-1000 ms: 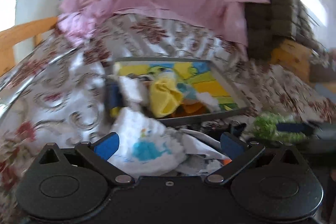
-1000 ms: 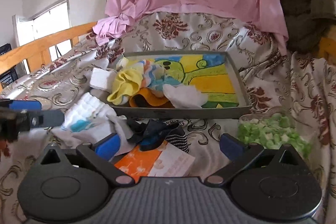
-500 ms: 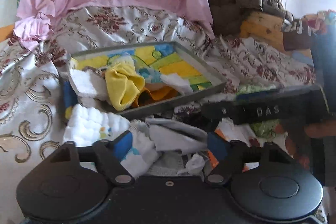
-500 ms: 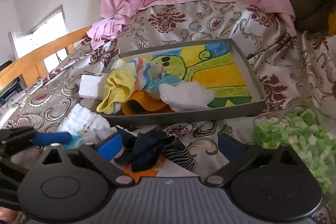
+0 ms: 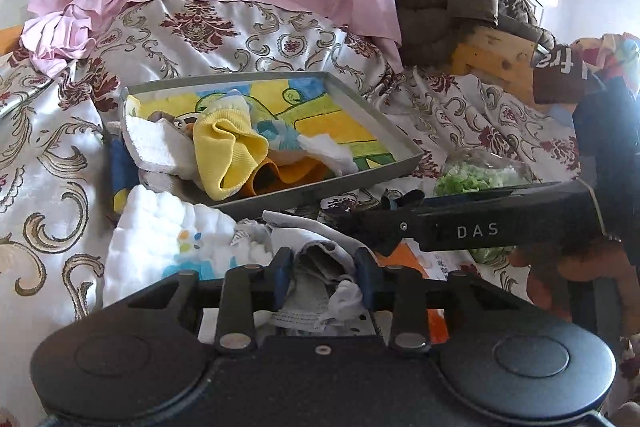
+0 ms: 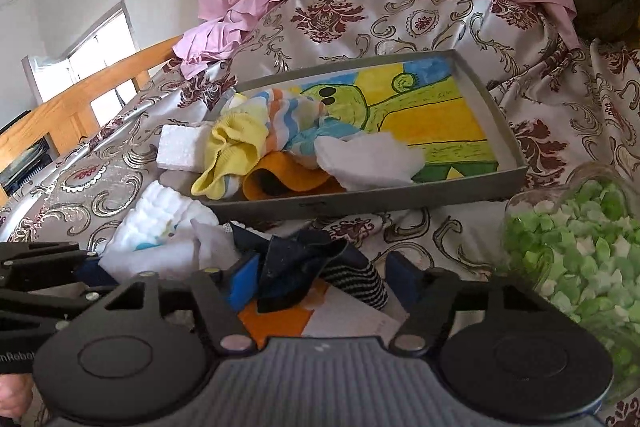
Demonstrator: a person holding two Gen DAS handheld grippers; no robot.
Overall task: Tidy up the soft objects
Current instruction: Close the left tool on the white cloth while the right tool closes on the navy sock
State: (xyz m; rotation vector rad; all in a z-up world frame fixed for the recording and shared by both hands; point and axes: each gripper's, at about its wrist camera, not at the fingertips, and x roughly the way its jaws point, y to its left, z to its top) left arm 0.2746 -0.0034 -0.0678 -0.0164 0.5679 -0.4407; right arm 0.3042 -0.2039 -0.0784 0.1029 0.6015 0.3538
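Observation:
A grey tray [image 5: 394, 175] [image 6: 472, 193] with a painted floor lies on the bed and holds a yellow sock [image 5: 230, 155] [image 6: 230, 147], a striped sock [image 6: 296, 115], an orange cloth [image 6: 286, 181] and white cloths [image 6: 368, 161]. My left gripper [image 5: 323, 269] is shut on a grey-white sock [image 5: 320, 259] in front of the tray. My right gripper [image 6: 320, 277] straddles a dark blue sock [image 6: 296, 267] and a black-and-white striped sock [image 6: 356, 283]; its jaws are partly closed with a gap beside the cloth. It also shows from the side in the left wrist view [image 5: 384, 225].
A white quilted cloth [image 5: 168, 231] [image 6: 160, 223] lies left of the socks. A glass jar of green bits [image 6: 580, 247] [image 5: 480, 175] lies on its side at right. An orange-and-white card [image 6: 316, 319] lies under the socks. A foam block [image 6: 178, 149] leans on the tray's left edge.
My left gripper has closed on the grey-white sock. My right gripper has moved in over the dark socks and its jaws have narrowed.

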